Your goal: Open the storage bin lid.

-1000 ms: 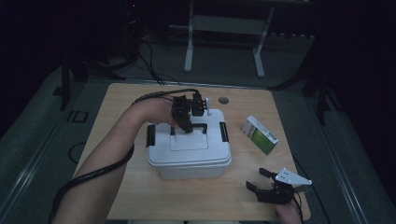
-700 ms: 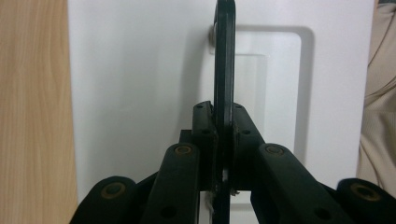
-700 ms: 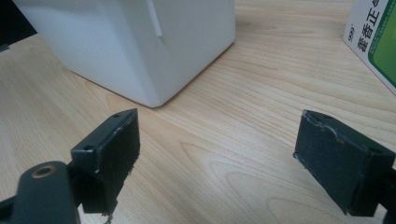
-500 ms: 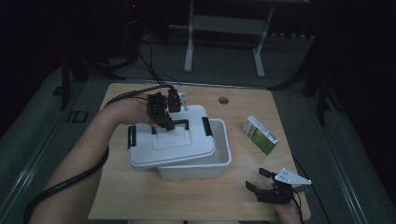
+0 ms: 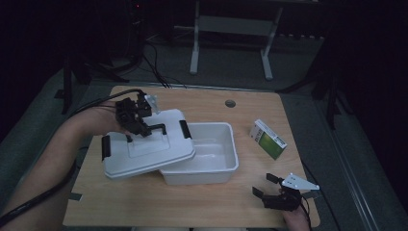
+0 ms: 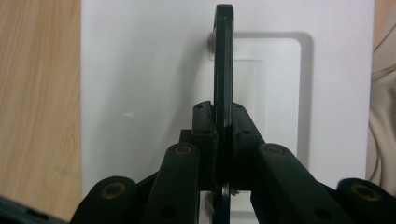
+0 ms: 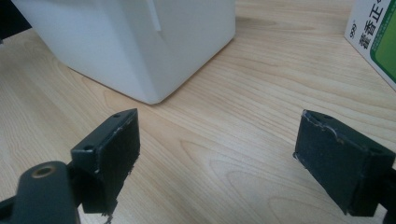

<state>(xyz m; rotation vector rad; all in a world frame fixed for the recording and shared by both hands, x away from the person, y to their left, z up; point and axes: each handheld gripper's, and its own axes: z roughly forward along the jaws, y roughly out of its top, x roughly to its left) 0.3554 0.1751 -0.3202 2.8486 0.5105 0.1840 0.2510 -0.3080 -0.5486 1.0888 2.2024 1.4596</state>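
Our left gripper (image 5: 144, 126) clamped on the black handle (image 6: 223, 70) of the white lid (image 5: 144, 149), lid tilted across the left rim of the open white bin (image 5: 211, 161), our right gripper (image 5: 272, 192) gaping empty above the surface (image 5: 216, 207), green box (image 5: 268, 139) near.

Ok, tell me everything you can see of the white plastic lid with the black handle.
The white plastic lid is a rounded rectangle with a recessed centre panel, a black carry handle and black latches at its two short ends. It is off the white plastic box, tilted, overlapping the box's left rim and jutting out over the wooden table. The left gripper is shut on the handle.
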